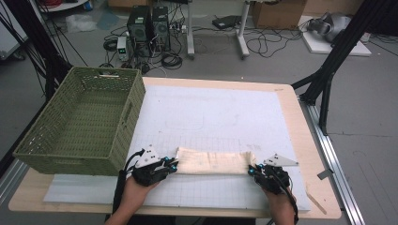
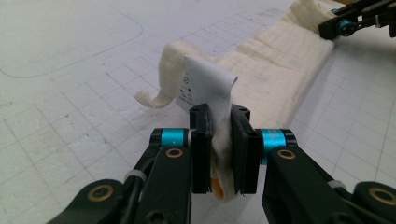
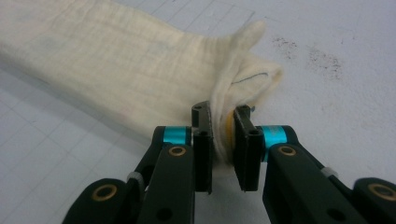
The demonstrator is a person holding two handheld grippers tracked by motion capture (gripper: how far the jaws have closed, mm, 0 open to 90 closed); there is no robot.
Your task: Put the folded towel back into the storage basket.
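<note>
Currently I hold my left gripper (image 1: pixel 172 163) and right gripper (image 1: pixel 253 170) low, each clamped on one end of the cream folded cloth (image 1: pixel 212 161), lying flat on the gridded mat (image 1: pixel 225 117).

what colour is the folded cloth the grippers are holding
Cream, off-white; the folded cloth shows best in the right gripper view.

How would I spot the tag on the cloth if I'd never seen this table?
Start at the green basket on the table's left; just right of it a folded cream cloth lies across the white mat. At its basket end, by the left tool, stands the tag: smooth, white, printed paper, unlike the cloth.
</note>
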